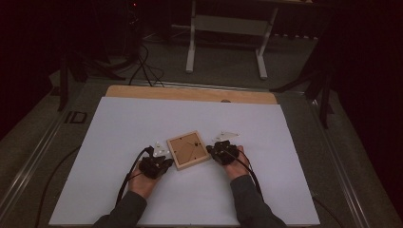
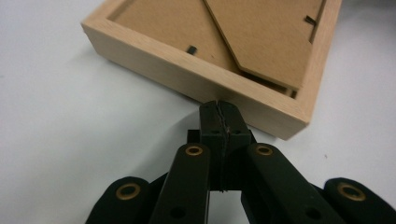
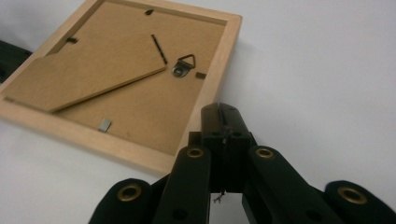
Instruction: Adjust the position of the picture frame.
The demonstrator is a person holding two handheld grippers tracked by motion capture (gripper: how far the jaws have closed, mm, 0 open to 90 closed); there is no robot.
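A: What is around the work place?

B: A dark room. Behind the table stands a white metal stand [image 1: 227, 35] on the floor, and black cables [image 1: 142, 66] lie there at the left. The table [image 1: 28, 156] has grey borders, and a big white sheet [image 1: 142, 123] covers most of a wooden board [image 1: 190, 94]. The sheet has much free room on all sides, up to its far edge and toward both side edges.

A: And where is the thing?

B: A small wooden picture frame [image 1: 188, 149] lies face down near the middle of the sheet, a little turned. Its brown backing with a folded stand flap [image 3: 88, 74] and a small metal hanger [image 3: 185, 64] is up.

A: The grippers?

B: The left gripper [image 1: 162, 159] is just beside the frame's left edge, its jaws clenched together and empty; the tips seem to touch the wooden rim [image 2: 196, 77]. The right gripper [image 1: 215, 149] is at the frame's right edge, also closed with nothing between, its tip at the rim.
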